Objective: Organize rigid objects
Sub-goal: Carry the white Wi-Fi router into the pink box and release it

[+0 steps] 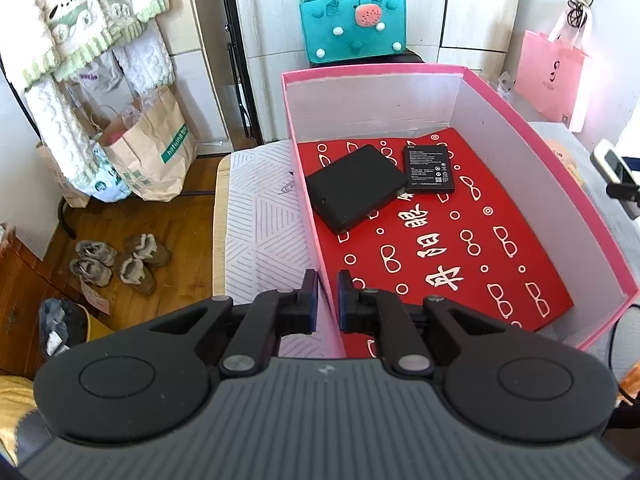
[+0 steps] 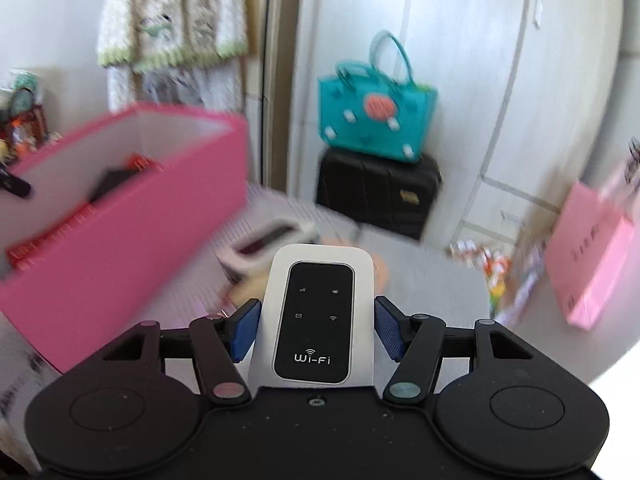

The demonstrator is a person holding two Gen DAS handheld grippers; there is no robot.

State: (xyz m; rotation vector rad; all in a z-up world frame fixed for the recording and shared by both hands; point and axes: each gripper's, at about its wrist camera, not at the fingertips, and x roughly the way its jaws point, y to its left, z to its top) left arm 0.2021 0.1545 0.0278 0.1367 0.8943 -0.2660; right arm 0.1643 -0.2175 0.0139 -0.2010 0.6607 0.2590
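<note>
Right fingers (image 2: pixel 318 326) clamping Wi-Fi router (image 2: pixel 316 320)

Table (image 1: pixel 260 216) with striped cover bears the pink box (image 1: pixel 560 184).

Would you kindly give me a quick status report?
Left gripper shut on pink box wall. Right gripper shut on Wi-Fi router. Nothing blocking the box.

Left gripper (image 1: pixel 328 286): angled downward, jaws clamped on a thin upright panel edge. Right gripper (image 2: pixel 318 320): angled downward, blue pads pressed against both sides of a held device.
</note>
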